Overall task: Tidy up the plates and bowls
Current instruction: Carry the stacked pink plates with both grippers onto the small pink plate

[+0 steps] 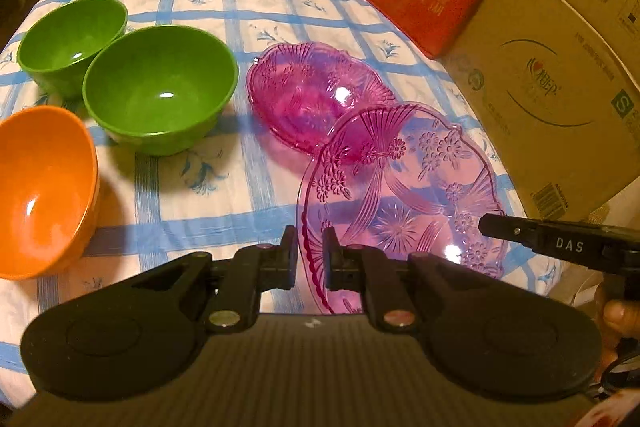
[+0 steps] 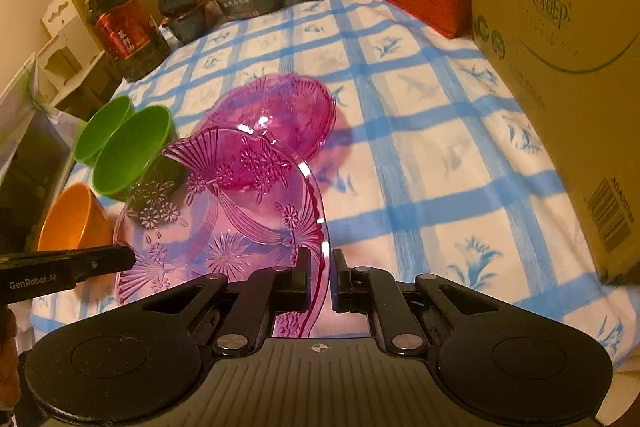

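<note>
— Pink plastic, see-through: that plate [image 1: 404, 187] is hanging between both tools, tilted, its far edge overlapping the pink bowl [image 1: 308, 95].

— Are both tools gripping it?

— Yes. The left tool [image 1: 310, 251] is clamping the near rim on one side, and the right tool [image 2: 321, 269] is pinching the rim opposite, jaws almost fully closed.

— And the bowls?

— Two green bowls [image 1: 160, 87] are sitting touching each other on the checked tabletop [image 1: 240, 7], with the orange bowl [image 1: 44, 183] just beside them.
</note>
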`<state>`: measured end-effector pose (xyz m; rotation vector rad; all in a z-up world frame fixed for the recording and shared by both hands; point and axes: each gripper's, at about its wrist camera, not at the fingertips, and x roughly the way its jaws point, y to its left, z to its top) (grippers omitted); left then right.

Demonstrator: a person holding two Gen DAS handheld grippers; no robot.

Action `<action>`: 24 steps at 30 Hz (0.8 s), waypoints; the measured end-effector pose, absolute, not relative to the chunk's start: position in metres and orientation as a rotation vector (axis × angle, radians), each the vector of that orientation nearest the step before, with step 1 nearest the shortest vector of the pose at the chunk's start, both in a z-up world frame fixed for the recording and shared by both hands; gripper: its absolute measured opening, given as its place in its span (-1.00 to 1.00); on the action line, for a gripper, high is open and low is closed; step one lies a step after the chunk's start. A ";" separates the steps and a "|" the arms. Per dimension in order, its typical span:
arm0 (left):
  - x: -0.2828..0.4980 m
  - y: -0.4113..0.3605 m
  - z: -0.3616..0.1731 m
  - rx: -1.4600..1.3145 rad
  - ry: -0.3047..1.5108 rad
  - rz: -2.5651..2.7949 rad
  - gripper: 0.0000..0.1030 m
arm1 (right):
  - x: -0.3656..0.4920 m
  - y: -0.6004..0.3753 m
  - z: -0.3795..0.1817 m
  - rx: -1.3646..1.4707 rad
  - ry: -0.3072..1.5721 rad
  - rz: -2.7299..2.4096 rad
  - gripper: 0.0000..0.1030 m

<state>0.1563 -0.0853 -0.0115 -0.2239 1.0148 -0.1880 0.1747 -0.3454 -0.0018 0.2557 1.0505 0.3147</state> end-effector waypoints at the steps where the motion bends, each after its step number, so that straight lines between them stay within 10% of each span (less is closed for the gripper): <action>1: 0.156 -0.085 -0.012 -0.228 1.016 -0.187 -0.80 | 0.174 -0.345 -0.002 0.255 1.051 0.315 -0.83; 24: 0.202 -0.099 -0.025 -0.294 0.993 -0.119 -0.80 | 0.247 -0.346 0.007 0.166 1.016 0.331 -0.83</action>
